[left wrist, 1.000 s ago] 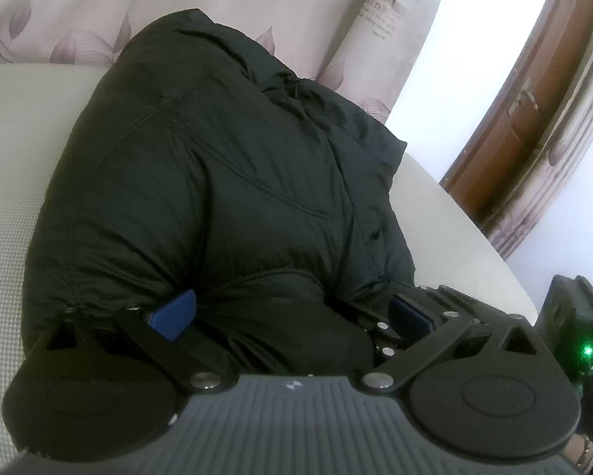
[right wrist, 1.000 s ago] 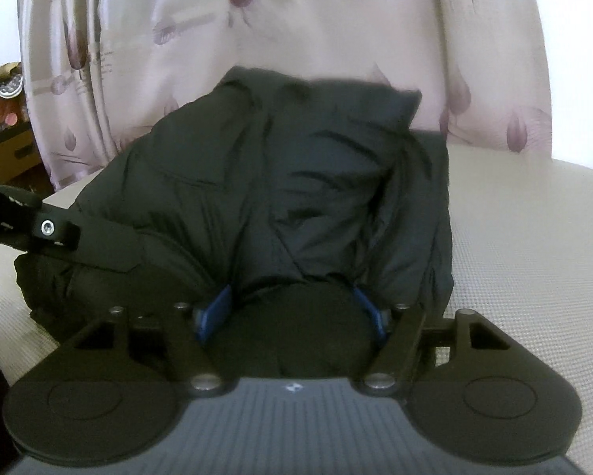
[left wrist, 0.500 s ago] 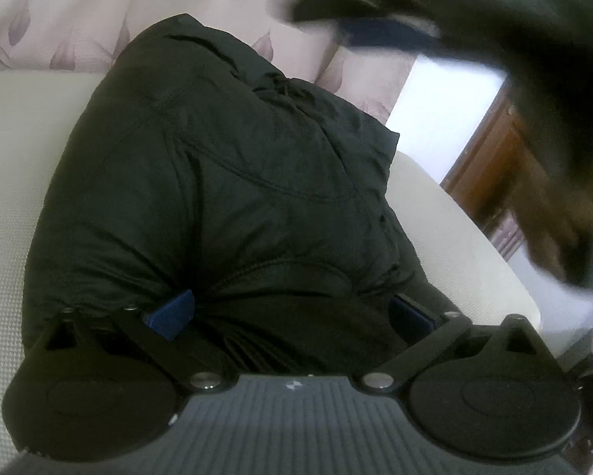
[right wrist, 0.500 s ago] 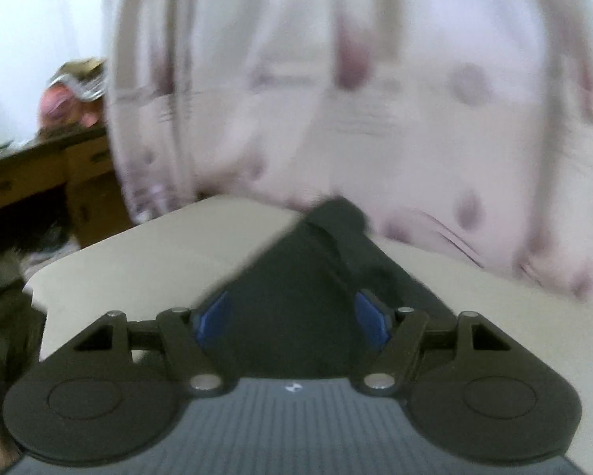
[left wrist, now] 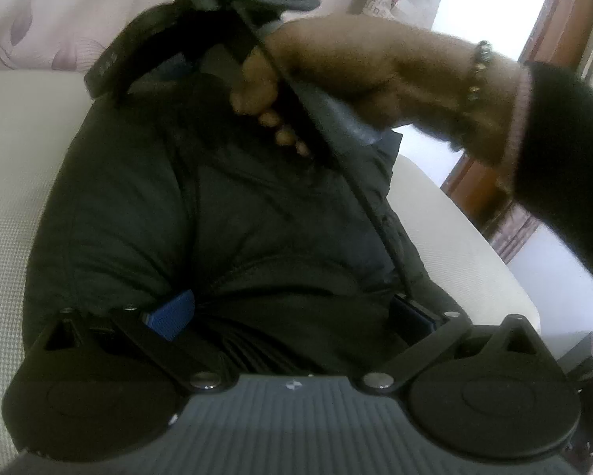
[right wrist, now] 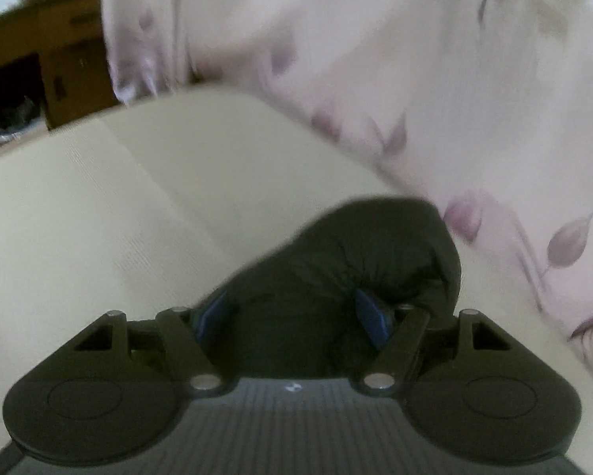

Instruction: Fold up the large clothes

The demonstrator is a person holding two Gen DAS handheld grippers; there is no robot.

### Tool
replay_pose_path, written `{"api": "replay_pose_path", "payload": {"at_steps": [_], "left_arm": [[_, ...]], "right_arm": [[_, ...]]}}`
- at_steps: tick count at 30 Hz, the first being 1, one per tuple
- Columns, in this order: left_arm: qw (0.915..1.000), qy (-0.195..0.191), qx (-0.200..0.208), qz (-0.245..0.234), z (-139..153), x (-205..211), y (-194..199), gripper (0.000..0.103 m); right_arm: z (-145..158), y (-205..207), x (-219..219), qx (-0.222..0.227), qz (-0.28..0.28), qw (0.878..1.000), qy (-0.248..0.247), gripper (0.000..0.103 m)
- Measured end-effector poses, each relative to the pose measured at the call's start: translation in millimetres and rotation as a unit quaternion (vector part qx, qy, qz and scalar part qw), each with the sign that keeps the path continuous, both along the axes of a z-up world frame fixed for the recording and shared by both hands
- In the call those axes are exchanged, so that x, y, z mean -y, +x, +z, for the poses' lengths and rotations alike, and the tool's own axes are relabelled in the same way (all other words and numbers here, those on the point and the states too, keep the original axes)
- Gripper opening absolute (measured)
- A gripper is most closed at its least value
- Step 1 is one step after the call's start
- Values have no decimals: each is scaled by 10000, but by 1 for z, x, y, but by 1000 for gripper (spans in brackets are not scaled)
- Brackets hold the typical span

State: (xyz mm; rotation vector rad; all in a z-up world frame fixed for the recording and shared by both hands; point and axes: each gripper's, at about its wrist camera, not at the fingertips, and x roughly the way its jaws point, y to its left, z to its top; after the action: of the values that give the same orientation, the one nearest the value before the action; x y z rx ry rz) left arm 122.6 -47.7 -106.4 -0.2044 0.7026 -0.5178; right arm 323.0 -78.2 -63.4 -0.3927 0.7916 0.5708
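Observation:
A black puffer jacket lies bunched on a cream cushion. My left gripper is at the jacket's near hem, its blue pads wide apart with the thick fabric between them. My right gripper is over the jacket's far end, where a rounded black bulge sits between its spread blue pads. In the left wrist view the right gripper and the hand holding it reach across above the jacket.
A curtain with purple leaf print hangs behind the cushion. A wooden door stands at the right. Dark wooden furniture is at the far left in the right wrist view. The cushion's right edge drops off.
The right gripper has swung from the jacket's near hem, up and across, to its far end by the curtain. The hand now crosses the left wrist view. The left gripper has stayed put.

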Motion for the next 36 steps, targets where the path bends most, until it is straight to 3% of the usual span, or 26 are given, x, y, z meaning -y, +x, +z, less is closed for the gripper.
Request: {"api": "replay_pose_path", "payload": {"at_steps": [2,5,8,11,13,14,18,20,23,24,27,30,33,35,36], "left_arm": [[10000,-23,5,-6,0,-1,0,103],[10000,-30,40,-37,0,-1,-2,103],[10000,-53,12,-51,-1,-1,-3,103],[9999,-117,-68,-63,-1,-5,0,103],[9997,-187,-107,-64,1,-8,2,103],[9997,-203,-126,-77,1,-9,2,103],[9989,-387,-226,-100,2,-15,5,103],[9988,-423,-232,-103,1,-18,5,103],[9990,-398,-201,-89,-1,-16,3,103],[9990,-383,-187,-104,-2,-14,4,103],[9994,-294,-127,-137,-2,-11,1,103],[9995,-242,-101,-180,-1,-11,0,103],[9996,-158,-114,-179,-1,-10,-2,103],[9996,-167,-145,-162,-1,-9,-1,103],[9996,-187,-155,-145,0,-9,0,103]], "right_arm": [[-10,6,2,-216,-62,9997,135,75],[-25,19,19,-678,-347,9945,721,75],[-27,21,24,-754,-349,9928,861,76],[-13,27,44,-1001,-407,9847,1370,76],[11,27,70,-1143,-637,9675,2165,76],[24,26,78,-1080,-749,9642,2302,76],[59,-6,111,-553,-749,9743,2051,76],[53,-33,137,-421,-789,9747,2051,76],[23,-59,164,-176,-1060,9824,1529,75],[7,-62,179,-198,-1175,9790,1653,70],[-23,-63,212,-346,-1666,9612,2173,69],[-67,-48,237,-1032,-1883,9252,3127,71],[-71,-44,236,-1121,-1824,9244,3156,71],[-64,-44,250,-1243,-1916,9103,3453,72],[-60,-49,262,-1192,-2065,8959,3748,72]]}}
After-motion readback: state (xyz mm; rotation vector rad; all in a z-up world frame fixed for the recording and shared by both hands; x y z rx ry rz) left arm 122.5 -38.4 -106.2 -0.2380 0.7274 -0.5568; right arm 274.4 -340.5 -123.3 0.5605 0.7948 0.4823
